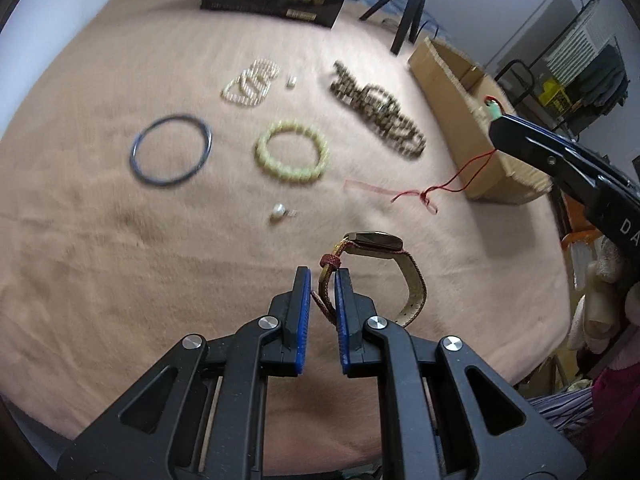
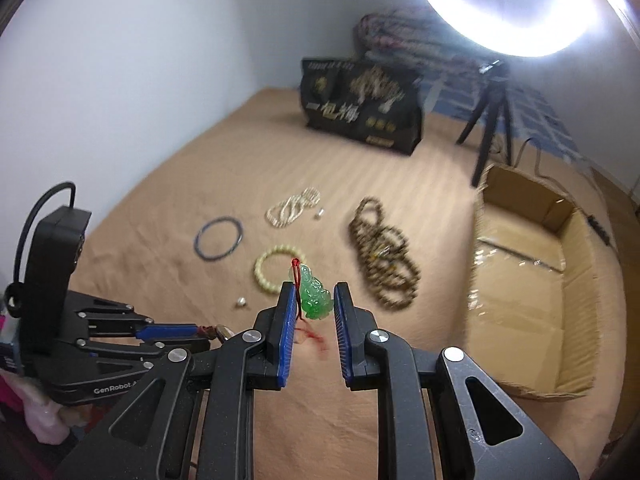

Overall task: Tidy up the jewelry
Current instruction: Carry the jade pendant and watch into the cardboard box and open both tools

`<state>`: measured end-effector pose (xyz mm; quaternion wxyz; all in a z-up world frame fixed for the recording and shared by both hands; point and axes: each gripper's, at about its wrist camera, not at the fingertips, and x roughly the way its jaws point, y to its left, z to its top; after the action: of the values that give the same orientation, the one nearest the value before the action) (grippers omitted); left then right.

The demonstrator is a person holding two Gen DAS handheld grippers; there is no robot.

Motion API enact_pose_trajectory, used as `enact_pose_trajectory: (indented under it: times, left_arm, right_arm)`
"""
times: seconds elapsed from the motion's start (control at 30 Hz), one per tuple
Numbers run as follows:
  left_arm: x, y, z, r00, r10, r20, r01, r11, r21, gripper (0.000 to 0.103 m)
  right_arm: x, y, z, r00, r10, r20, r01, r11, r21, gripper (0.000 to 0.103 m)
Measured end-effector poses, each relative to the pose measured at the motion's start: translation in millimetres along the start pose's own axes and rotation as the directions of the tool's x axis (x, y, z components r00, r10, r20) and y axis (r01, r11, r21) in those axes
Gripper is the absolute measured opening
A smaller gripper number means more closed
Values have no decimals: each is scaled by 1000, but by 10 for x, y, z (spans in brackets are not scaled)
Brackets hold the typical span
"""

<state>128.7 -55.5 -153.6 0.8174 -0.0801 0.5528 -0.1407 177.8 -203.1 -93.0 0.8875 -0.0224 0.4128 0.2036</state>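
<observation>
Both picks made, carry to the box pending.
Your left gripper point(image 1: 323, 280) pinches the red-strapped watch point(image 1: 374, 242); your right gripper point(image 2: 316, 296) pinches the green carved jade pendant point(image 2: 317, 295), its red cord point(image 1: 448, 184) trailing to the tan blanket point(image 1: 100, 240). Next: swing toward the open cardboard box point(image 2: 520, 260) at the blanket's right edge.

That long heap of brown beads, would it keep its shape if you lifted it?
Probably not. The brown bead strand lies in loose overlapping loops on the blanket, so it would likely sag and dangle. Its small round beads might slip through a pinch.

Both grippers point(image 1: 323, 276) point(image 2: 314, 294) were black, with blue ribbed pads point(image 2: 286, 336), silver screws point(image 1: 268, 323) and white lettering point(image 2: 116, 389).
</observation>
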Motion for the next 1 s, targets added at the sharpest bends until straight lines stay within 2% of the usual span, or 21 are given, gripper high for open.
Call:
enact_pose_trajectory:
  times: [0.2, 0.47, 0.67, 1.0]
  left_arm:
    - [-200, -229, 240, 996, -46, 70, 45, 999, 17, 10]
    - [-306, -598, 536, 987, -112, 117, 106, 993, 58, 10]
    - [-211, -915, 712, 984, -133, 118, 120, 986, 112, 10]
    - [78, -1329, 951, 980, -171, 105, 154, 977, 150, 10]
  right_arm:
    - [-351, -266, 100, 995, -46, 85, 40, 997, 70, 17]
    - [-730, -696, 124, 980, -127, 156, 101, 982, 161, 17]
    - [-834, -993, 79, 971, -187, 150, 156, 968, 196, 17]
    - [-739, -1487, -112, 965, -251, 78, 222, 937, 270, 17]
